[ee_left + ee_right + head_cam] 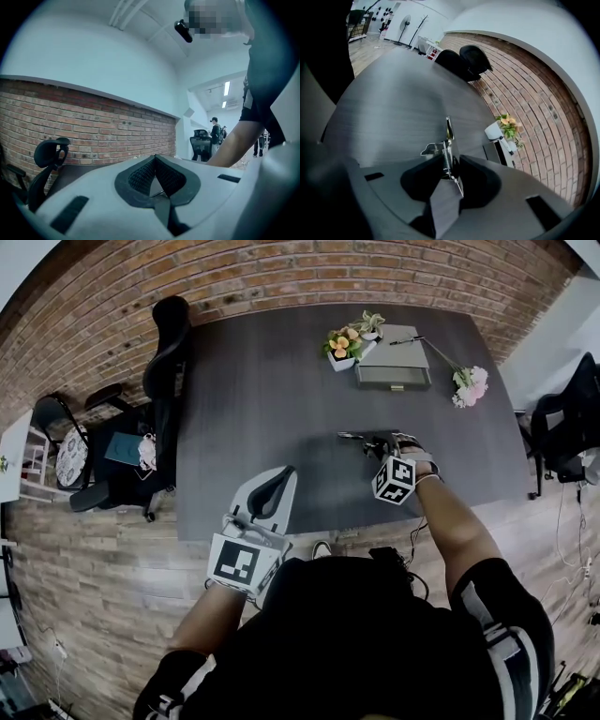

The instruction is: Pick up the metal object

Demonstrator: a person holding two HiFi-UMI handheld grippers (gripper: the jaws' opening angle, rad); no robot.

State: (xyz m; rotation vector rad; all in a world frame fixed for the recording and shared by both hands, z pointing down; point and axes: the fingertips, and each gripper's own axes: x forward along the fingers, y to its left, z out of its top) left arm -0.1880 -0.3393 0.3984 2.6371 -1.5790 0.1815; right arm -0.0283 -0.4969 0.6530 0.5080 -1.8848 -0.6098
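The metal object point(352, 437), a small spring-loaded clip of shiny plate, lies on the dark table point(253, 399) right of its middle. My right gripper point(373, 442) reaches it from the right. In the right gripper view the clip point(446, 140) fills the narrow gap between the jaws and points away along the tabletop, with the right gripper point(450, 159) closed onto its near end. My left gripper point(286, 472) hovers at the table's front edge, tips together and holding nothing. The left gripper point(155, 158) points up toward a brick wall.
At the back of the table stand a white pot of orange flowers point(343, 345), a grey box point(394, 367) with a pen point(406, 340) on it, and a pink flower bunch point(469, 385). A black office chair point(164, 362) sits at the left edge, another point(572, 418) at the right.
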